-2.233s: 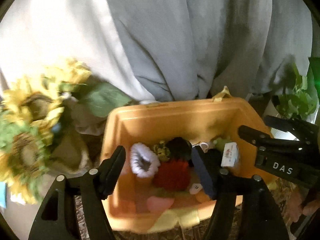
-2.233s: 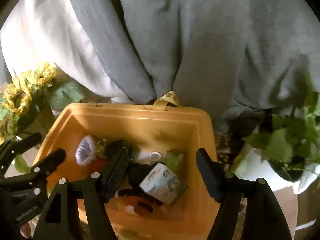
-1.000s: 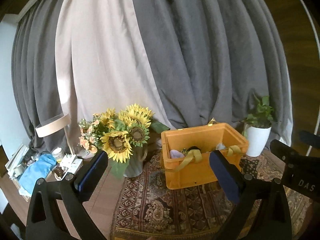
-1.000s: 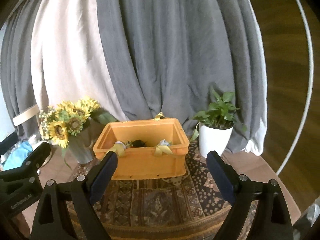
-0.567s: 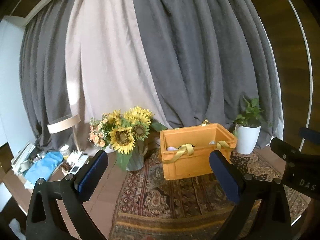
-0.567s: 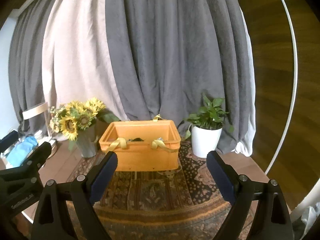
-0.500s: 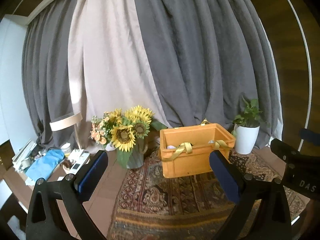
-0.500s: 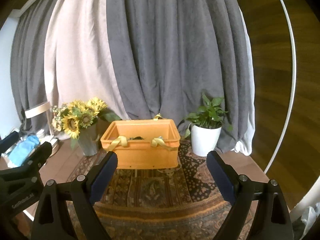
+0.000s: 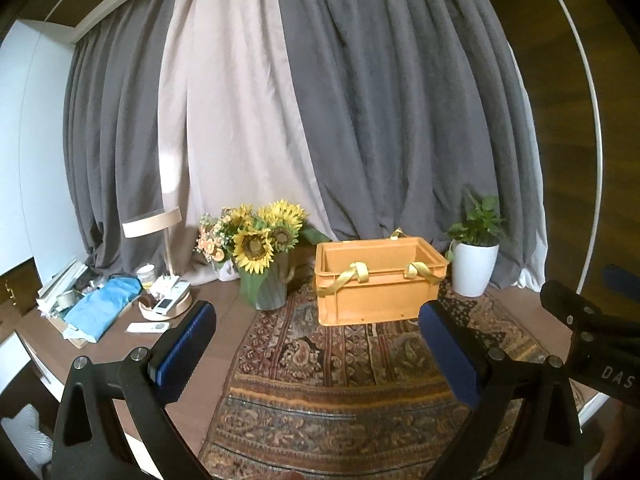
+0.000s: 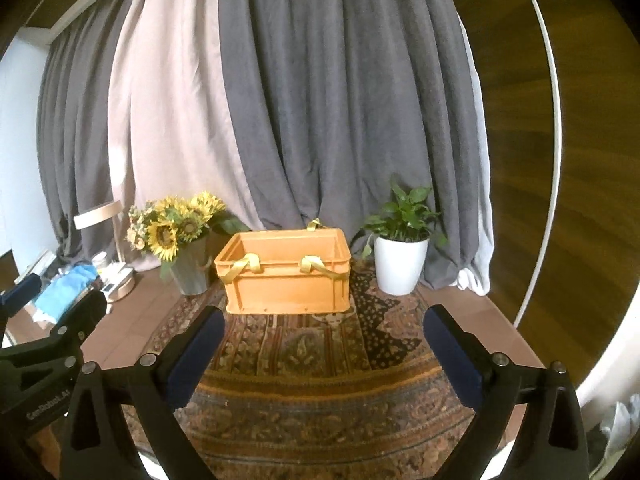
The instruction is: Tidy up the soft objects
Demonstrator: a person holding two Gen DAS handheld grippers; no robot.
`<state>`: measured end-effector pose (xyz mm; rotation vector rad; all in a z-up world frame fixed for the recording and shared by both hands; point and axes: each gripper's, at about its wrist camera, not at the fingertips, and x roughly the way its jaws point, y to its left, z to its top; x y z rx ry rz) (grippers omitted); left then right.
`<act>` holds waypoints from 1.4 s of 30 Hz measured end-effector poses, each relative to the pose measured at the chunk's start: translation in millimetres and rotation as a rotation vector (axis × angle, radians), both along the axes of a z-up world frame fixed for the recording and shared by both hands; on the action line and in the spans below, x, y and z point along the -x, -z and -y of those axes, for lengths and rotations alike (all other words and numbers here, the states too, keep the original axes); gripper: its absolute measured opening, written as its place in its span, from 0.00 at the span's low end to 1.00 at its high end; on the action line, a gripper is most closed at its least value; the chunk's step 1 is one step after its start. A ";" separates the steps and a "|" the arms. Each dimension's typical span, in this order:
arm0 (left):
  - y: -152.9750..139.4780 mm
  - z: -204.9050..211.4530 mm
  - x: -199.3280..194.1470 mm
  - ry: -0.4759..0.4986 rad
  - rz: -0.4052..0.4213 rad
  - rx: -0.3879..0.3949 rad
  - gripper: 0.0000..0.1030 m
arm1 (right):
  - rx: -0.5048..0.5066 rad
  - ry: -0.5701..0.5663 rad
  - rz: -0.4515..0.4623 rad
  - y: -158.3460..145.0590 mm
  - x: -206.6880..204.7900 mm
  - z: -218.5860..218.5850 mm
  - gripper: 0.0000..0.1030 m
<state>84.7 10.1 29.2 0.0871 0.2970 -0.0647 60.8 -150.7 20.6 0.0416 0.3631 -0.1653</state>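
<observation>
On the patterned rug [image 10: 316, 356], the orange crate [image 10: 286, 280] stands well apart from the left gripper [image 9: 318, 344] and right gripper [image 10: 324, 350], both spread wide, empty.

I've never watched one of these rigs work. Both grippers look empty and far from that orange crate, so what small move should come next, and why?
Probably bring both grippers forward toward the crate. The left gripper and right gripper are open and hold nothing, and the crate sits well beyond them on the rug. Its contents can't be seen from here, so closing in comes first.
</observation>
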 end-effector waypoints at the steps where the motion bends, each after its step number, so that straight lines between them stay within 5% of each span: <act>1: 0.5 0.2 4.3 0.003 0.002 -0.002 1.00 | -0.003 0.000 -0.001 0.9 4.5 0.3 0.98; 17: 6.4 1.5 55.9 0.061 -0.002 0.005 1.00 | -0.014 0.000 -0.008 9.4 58.3 0.6 0.98; 42: 7.9 3.2 64.0 0.072 -0.011 0.010 1.00 | -0.002 0.009 0.001 8.1 69.1 4.0 0.98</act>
